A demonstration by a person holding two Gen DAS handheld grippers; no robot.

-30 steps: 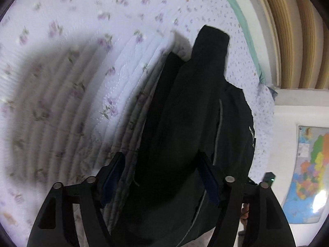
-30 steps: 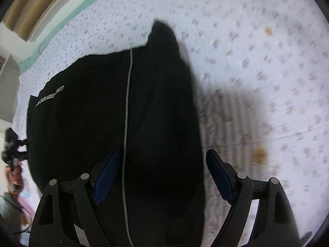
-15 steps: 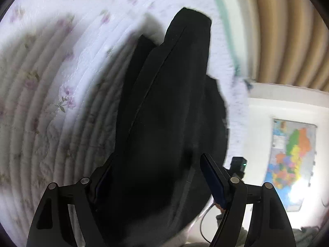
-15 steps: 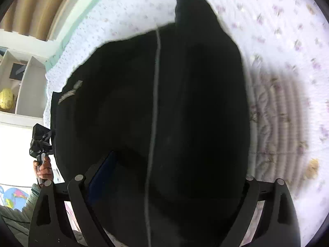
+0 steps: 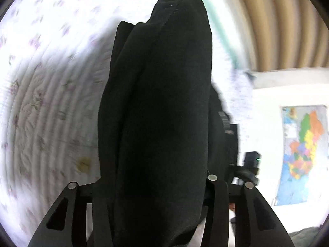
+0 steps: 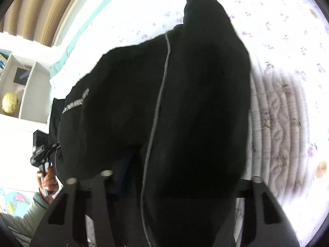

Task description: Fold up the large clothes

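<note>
Floral quilted bedspread (image 5: 47, 94) fills the background in both of your wrist views, white with small purple sprigs, a yellowish stain at 8 o'clock in the left view. Black garment (image 5: 160, 123) lies on it and runs from 12 o'clock down the middle into your jaws; in the right view the same garment (image 6: 185, 103) shows a thin grey piping line down its centre and light lettering at 9 o'clock. Wood-slat headboard (image 5: 287, 20) sits at 1 o'clock in the left view, wall map (image 5: 304, 150) at 3 o'clock.

Your left gripper (image 5: 152, 187) has just been closing; its jaws are part-way in, clamped on a thick bunch of the black fabric. Your right gripper (image 6: 176, 185) has also just been closing, and its jaws pinch a bundled fold of the same cloth. Pads hidden by fabric in both views. Your left hand (image 6: 48, 182) shows at 8 o'clock in the right view, pale green sleeve below it.
</note>
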